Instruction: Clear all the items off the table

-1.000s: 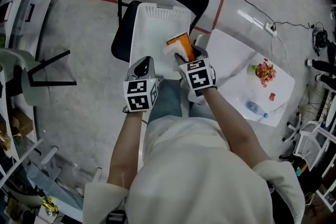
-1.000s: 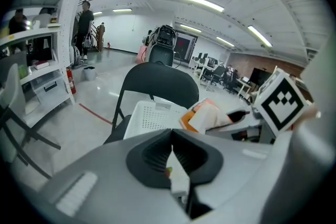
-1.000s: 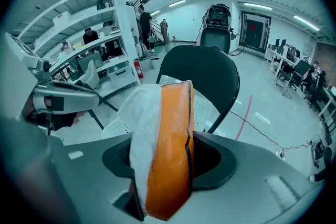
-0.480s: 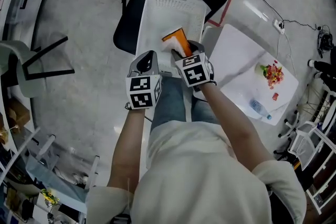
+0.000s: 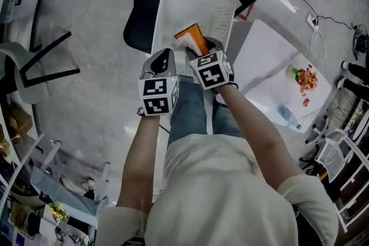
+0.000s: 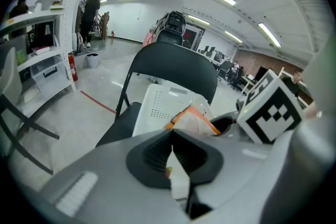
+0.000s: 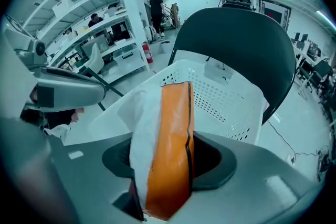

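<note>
Orange-and-white packet [image 7: 165, 155] stands pinched upright in my right claw [image 5: 200, 53], over the near end of the white basket [image 5: 196, 3] on the black chair [image 5: 140, 23]. Both my forearms reach forward and down, the right claw tilted steeper. My left claw [image 5: 162, 59] hangs just beside it by the basket's near corner, jaw tips together, empty. Only the head view shows the desk [image 5: 262, 63] to my right, a bottle [image 5: 286, 115] lying on it.

White table [image 5: 259, 66], bottle [image 5: 287, 116] and bright bunch [image 5: 305, 78] on it, basket [image 5: 190, 8] on black chair [image 5: 138, 26]
</note>
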`<act>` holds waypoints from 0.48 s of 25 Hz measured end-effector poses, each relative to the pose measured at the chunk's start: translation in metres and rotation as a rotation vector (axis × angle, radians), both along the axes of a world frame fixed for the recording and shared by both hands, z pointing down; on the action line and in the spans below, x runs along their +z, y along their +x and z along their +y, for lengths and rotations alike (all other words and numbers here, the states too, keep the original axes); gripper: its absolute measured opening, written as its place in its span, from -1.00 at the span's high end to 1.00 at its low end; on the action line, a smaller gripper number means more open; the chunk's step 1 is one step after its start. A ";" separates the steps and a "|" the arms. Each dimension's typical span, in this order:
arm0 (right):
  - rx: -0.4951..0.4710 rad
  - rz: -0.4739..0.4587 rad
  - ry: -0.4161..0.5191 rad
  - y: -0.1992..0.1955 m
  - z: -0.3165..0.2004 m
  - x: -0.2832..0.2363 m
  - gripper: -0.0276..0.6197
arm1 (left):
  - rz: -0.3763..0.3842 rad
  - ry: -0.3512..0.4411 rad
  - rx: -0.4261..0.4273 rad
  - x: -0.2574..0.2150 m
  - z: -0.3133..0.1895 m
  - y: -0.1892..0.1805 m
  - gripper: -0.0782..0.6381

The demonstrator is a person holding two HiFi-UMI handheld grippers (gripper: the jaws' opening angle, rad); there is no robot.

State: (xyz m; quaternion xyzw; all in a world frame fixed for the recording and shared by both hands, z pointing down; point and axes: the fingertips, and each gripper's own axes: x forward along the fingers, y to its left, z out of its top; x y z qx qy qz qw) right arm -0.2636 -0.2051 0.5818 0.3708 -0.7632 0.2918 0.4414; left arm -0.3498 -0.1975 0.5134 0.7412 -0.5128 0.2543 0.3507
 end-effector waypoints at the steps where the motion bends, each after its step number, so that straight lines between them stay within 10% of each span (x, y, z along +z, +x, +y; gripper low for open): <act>1: 0.001 0.001 -0.007 -0.001 0.000 0.004 0.13 | -0.001 -0.003 0.005 0.003 0.000 0.000 0.75; 12: 0.010 0.010 -0.059 -0.008 0.003 0.038 0.13 | 0.008 -0.035 0.018 0.025 -0.003 0.004 0.75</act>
